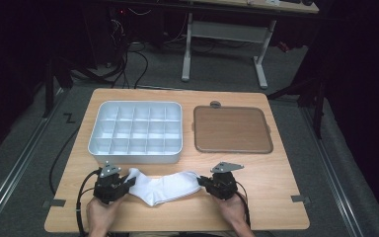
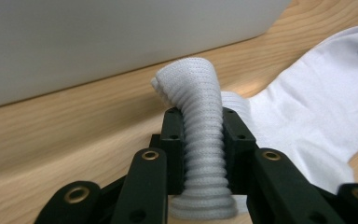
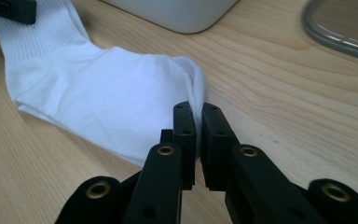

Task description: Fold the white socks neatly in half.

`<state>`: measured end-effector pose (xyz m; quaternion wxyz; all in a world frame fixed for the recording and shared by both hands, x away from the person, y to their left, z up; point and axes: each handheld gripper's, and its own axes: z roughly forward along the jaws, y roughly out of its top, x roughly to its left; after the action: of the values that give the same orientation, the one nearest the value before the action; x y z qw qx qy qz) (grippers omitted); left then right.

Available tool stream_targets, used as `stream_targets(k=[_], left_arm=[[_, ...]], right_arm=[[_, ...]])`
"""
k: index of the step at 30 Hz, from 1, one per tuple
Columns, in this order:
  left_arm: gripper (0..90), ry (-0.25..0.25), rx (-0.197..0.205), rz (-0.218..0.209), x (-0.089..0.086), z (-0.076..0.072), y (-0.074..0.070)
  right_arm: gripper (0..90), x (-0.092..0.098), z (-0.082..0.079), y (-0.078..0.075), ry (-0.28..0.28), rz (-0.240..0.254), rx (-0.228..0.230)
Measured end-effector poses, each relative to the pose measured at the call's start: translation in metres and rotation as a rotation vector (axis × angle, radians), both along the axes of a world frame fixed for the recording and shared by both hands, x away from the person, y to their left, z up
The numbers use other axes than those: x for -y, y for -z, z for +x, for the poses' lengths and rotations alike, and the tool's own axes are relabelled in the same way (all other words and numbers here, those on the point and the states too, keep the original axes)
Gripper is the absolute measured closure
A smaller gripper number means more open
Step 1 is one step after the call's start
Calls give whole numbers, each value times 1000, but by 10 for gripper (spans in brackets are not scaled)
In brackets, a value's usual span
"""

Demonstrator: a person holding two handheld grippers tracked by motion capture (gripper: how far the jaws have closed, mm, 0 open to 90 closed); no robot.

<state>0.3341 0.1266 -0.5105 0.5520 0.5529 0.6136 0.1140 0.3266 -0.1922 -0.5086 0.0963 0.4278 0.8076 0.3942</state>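
A white sock [image 1: 163, 187] lies flat on the wooden table near the front edge, stretched between both grippers. My left gripper [image 1: 128, 181] is shut on its ribbed cuff [image 2: 200, 130], which bunches up between the jaws and sticks out above them. At the other end, my right gripper [image 1: 201, 181] is shut on the sock's toe [image 3: 196, 100], a thin fold of cloth pinched between its fingers [image 3: 185, 128]. The sock's body [image 3: 107, 100] spreads away to the left in the right gripper view.
A white divided tray [image 1: 136, 131] with several compartments stands just behind the sock. To its right lies a brown board with a grey rim [image 1: 232, 130]. The table's front edge [image 1: 177, 228] is close behind the hands.
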Motion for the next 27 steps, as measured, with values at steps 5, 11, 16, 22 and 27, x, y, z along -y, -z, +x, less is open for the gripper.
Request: stream_targets(k=[5,11,16,22,27], left_arm=[[742,14,-1,-30,12,4,-3],[742,53,-21,-38,31,9,-3],[742,67,-20,-44,47,10,-4],[738,70,-14,-78,59,8,-6],[734,77,-21,-82,70,10,-2]], right_arm=[[864,15,-1,-3,34,8,3],[864,31,-2,-9,49,-26,21],[864,44,-2,-13,77,-37,21],[863,60,-4,-11,119,-36,21],[863,73,-8,-4,155,-45,8]])
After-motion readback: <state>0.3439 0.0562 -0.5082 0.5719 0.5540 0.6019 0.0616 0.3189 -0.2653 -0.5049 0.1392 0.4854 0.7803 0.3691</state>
